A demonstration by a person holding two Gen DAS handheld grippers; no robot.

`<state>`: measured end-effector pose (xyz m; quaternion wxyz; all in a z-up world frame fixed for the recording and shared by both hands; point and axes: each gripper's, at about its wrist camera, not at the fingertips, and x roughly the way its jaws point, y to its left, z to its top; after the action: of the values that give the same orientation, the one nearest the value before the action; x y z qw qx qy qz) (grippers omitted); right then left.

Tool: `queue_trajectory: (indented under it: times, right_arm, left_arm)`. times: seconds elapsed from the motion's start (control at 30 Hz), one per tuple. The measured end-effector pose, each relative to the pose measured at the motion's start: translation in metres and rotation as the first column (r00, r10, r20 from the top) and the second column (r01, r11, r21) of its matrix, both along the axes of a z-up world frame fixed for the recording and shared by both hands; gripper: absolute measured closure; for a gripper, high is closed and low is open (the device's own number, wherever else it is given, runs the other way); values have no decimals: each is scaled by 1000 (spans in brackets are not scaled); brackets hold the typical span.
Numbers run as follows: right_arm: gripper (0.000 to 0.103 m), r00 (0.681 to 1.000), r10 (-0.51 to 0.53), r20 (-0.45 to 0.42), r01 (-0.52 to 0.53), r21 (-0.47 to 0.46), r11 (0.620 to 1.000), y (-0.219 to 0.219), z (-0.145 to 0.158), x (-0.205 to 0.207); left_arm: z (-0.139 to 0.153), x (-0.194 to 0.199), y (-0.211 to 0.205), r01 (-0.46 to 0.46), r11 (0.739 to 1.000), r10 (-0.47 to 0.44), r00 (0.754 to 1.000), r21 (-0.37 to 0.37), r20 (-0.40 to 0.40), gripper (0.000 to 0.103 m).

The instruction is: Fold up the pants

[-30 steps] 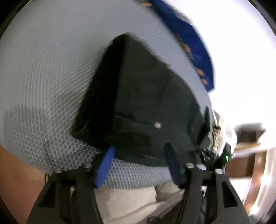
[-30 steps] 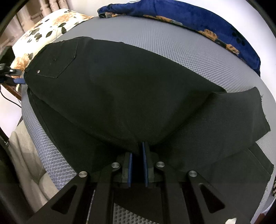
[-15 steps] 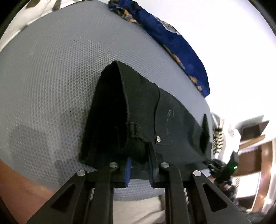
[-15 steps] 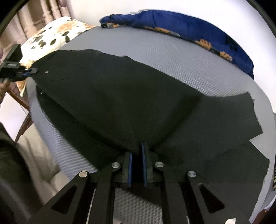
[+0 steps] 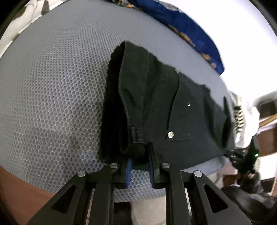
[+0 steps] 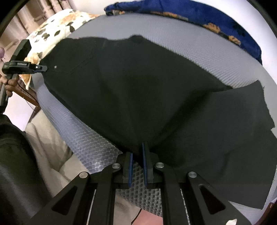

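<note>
Item: black pants, lying on a grey mesh-textured mattress, already doubled leg over leg.

Long axis: runs across the right wrist view, waistband at far left, leg hems at right. The hem ends do not line up; the upper leg's end sits offset from the lower one.

Left gripper: jaws closed to a narrow gap on the waistband at a belt loop, beside a metal rivet. In the right wrist view it is seen at the waist corner.

Right gripper: jaws almost together, pinching the near edge of the cloth about mid-length, at the crotch or thigh region.

Deciding relation, judged: both grippers hold the near long edge, left at the waist end and right at the middle; the hems lie away to the right, nearer the right gripper, so a fold along the length would bring those ends toward the waist.

Surroundings: blue patterned blanket along the far side; floral pillow beyond the waist.

Writing: small lettering on the left gripper's body, too small to read. No legible brand on the pants.
</note>
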<state>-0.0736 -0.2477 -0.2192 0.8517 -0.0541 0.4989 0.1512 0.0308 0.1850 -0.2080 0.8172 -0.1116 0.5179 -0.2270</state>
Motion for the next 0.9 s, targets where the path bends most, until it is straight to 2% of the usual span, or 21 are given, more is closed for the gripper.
queue_trajectory:
  times: [0.07, 0.17, 0.23, 0.33, 0.43, 0.53, 0.63, 0.67, 0.73, 0.8, 0.9]
  right_arm:
    - [95, 1000, -15, 4, 15, 27, 1000, -3, -1, 2]
    - [95, 1000, -24, 0, 24, 45, 999, -5, -1, 1]
    - [94, 1000, -30, -2, 30, 55, 998, -7, -2, 0]
    - [93, 999, -41, -4, 41, 79, 996, -9, -2, -1]
    - [90, 999, -48, 0, 48, 86, 995, -11, 0, -2]
    - [86, 998, -62, -9, 63, 106, 992, -12, 2, -2]
    - [86, 998, -67, -4, 67, 115, 991, -12, 7, -1]
    - [86, 998, -66, -1, 66, 113, 991, -11, 8, -2]
    - [85, 998, -68, 4, 67, 114, 991, -12, 8, -4]
    - [85, 997, -75, 6, 74, 124, 990, -14, 8, -4]
    - [84, 995, -97, -12, 98, 175, 980, -19, 10, -1]
  left_arm:
    - [3, -5, -1, 0, 1000, 0, 1000, 30, 26, 82]
    - [13, -14, -4, -3, 996, -3, 997, 88, 74, 71]
    - [20, -23, -2, -9, 988, -9, 993, 154, 117, 63]
    - [35, -37, -6, -42, 965, -13, 978, 260, 208, 62]
    - [57, -61, -19, -44, 944, -66, 945, 326, 319, 62]
    - [74, -76, -70, 52, 936, -202, 890, 348, 409, 62]
    - [78, -85, -122, 222, 913, -361, 832, 343, 422, 61]
    - [75, -86, -147, 302, 892, -427, 806, 336, 410, 61]
    - [67, -88, -183, 403, 855, -510, 768, 327, 387, 61]
    - [55, -90, -227, 504, 792, -607, 712, 344, 354, 61]
    - [34, -99, -277, 594, 701, -710, 633, 394, 310, 61]
